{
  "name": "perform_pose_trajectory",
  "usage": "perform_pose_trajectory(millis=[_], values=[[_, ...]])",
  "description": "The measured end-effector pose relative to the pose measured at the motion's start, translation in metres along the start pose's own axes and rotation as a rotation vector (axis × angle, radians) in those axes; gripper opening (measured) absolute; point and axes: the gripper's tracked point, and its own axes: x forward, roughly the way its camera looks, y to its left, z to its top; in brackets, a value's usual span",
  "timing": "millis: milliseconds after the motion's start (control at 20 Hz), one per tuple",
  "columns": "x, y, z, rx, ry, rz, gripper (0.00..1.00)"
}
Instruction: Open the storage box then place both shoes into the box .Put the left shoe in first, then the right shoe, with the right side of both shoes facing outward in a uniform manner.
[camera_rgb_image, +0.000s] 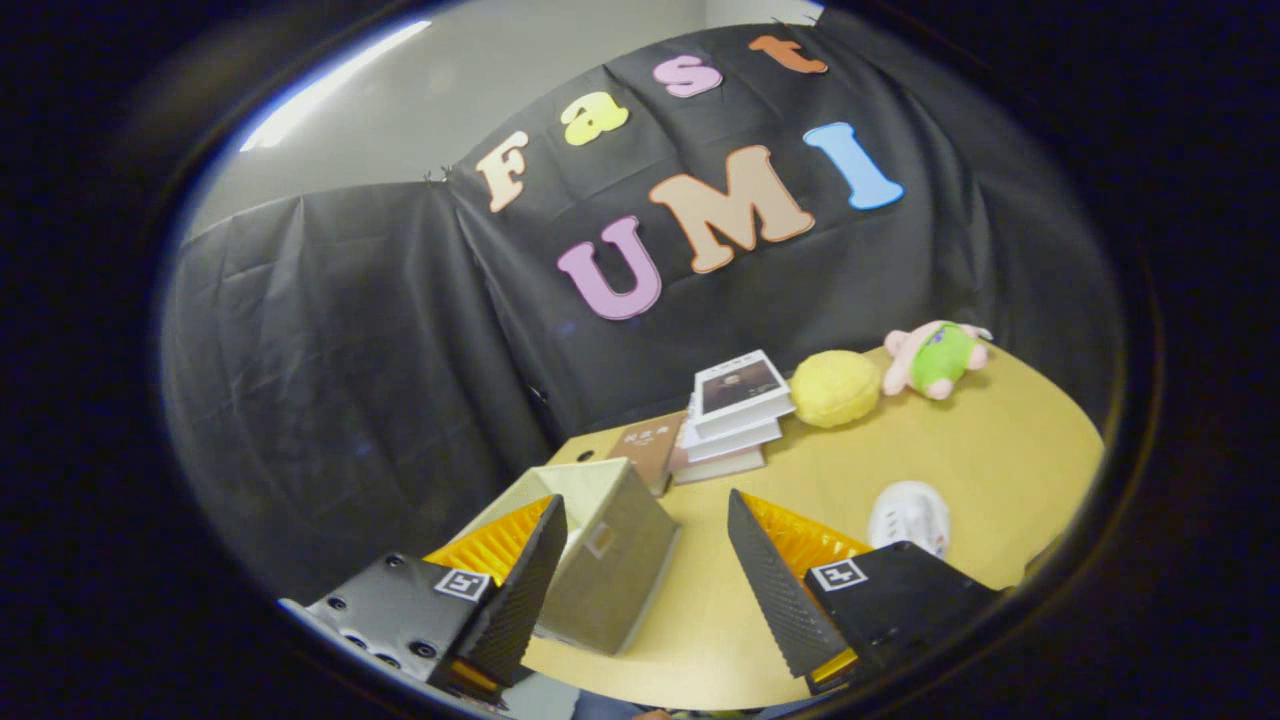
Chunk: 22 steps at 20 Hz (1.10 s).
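Tongs are hovering spread wide over the counter, gripping nothing; the storage box is sitting just ahead by one finger, a shoe lying beyond the other

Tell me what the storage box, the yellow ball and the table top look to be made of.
Storage box: probably matte grey fabric or card, flat dull walls. Yellow ball: plush, fuzzy surface. Table: smooth tan laminate or wood, unclear which. The gripper is open, holding nothing.

Far across the table: a stack of books, a yellow plush ball, and right of it what looks like a pink doll in green.
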Motion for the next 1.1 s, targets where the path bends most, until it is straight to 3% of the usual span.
perform_pose_trajectory(millis=[250, 600, 900, 1100], values=[[-0.030, -0.069, -0.050, -0.121, 0.085, -0.127, 1.00], [-0.045, -0.140, -0.107, -0.149, 0.195, -0.254, 0.99], [-0.047, -0.183, -0.117, -0.124, 0.214, -0.336, 0.99], [-0.029, -0.194, -0.116, -0.022, 0.214, -0.340, 0.99]])
